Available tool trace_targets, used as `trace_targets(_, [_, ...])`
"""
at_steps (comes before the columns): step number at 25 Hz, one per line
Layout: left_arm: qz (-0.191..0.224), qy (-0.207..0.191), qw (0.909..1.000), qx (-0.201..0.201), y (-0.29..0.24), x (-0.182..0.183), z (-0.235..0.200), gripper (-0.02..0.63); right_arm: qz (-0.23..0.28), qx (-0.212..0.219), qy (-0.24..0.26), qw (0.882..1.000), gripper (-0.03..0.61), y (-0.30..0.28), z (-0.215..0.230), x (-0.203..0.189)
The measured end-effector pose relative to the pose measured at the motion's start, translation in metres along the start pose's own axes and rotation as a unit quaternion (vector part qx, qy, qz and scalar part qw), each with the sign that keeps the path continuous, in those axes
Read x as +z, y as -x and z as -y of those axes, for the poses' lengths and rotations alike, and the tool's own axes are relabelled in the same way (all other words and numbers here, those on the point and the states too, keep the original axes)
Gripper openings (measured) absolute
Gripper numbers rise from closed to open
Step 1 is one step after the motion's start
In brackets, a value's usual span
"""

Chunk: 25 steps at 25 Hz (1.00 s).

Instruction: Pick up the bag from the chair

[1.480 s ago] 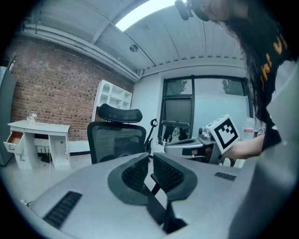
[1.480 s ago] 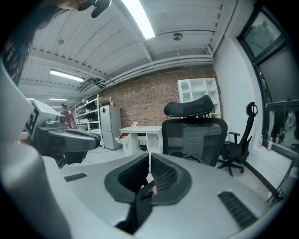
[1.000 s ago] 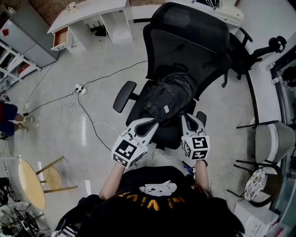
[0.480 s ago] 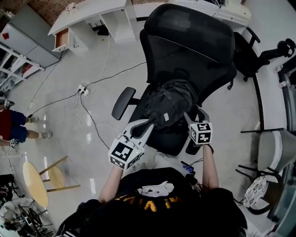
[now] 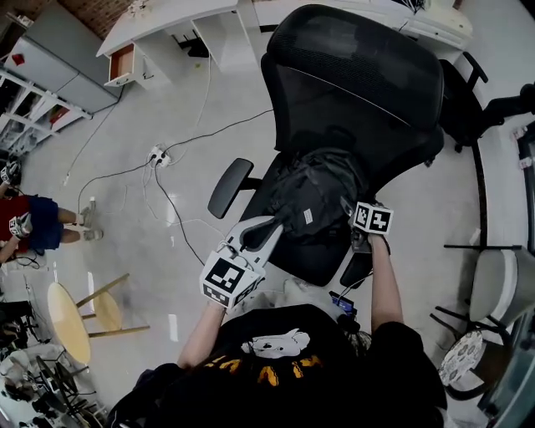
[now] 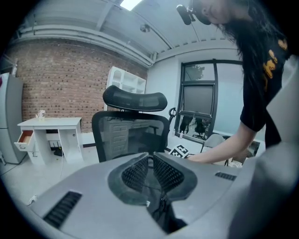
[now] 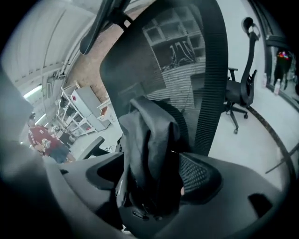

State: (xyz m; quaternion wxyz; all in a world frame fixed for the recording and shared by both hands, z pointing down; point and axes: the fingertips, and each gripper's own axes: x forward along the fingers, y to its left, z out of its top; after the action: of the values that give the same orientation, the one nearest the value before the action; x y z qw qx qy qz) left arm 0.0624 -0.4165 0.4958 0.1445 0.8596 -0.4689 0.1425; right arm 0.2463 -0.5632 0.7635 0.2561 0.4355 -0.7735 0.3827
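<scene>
A black bag [image 5: 313, 192] lies slumped on the seat of a black mesh-backed office chair [image 5: 359, 92]. My right gripper [image 5: 349, 209] is at the bag's right side. In the right gripper view its jaws have just been opening and stand wide, with a fold of the bag [image 7: 149, 135] filling the space between them at the gripper [image 7: 153, 158]. My left gripper [image 5: 274, 227] is at the seat's front edge, its tips touching the bag's near left corner. In the left gripper view the gripper [image 6: 150, 156] is shut, tips together, with the bag [image 6: 161, 212] showing below the gap and the chair [image 6: 131, 130] beyond.
A white desk [image 5: 167, 17] with an open drawer stands at the back left. Cables and a power strip [image 5: 155, 155] lie on the floor left of the chair. A person in red [image 5: 33, 226] stands far left, near a wooden stool [image 5: 71, 313]. Other chairs [image 5: 493, 267] stand at the right.
My right gripper has moved forward and down from the seat's front to the bag's right side, and its jaws have opened. My left gripper has edged a little toward the bag.
</scene>
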Motion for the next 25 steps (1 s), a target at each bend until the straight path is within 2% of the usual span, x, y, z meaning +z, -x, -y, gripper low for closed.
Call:
trace_targets(8, [-0.017, 0.011, 0.9994, 0.026, 0.011, -0.012, -0.012, 0.038, -0.01, -0.02, -0.002, 1.0, 0.346, -0.04, -0.001, 0.0])
trace_targets(11, [-0.021, 0.017, 0.999, 0.035, 0.016, -0.016, -0.014, 0.038, -0.005, -0.014, -0.022, 1.0, 0.219, -0.043, -0.006, -0.001])
trace_targets(17, [-0.021, 0.023, 0.9983, 0.05, 0.024, -0.021, -0.016, 0.038, -0.006, 0.028, -0.04, 0.999, 0.109, -0.031, -0.03, -0.008])
trace_targets(20, [-0.018, 0.026, 0.9977, 0.059, 0.03, -0.021, -0.018, 0.038, 0.0, 0.04, -0.041, 0.998, 0.073, -0.021, -0.046, -0.013])
trace_targets(25, [-0.011, 0.031, 0.9959, 0.085, 0.046, -0.024, -0.023, 0.038, 0.003, 0.06, -0.073, 0.996, 0.051, -0.004, -0.072, -0.014])
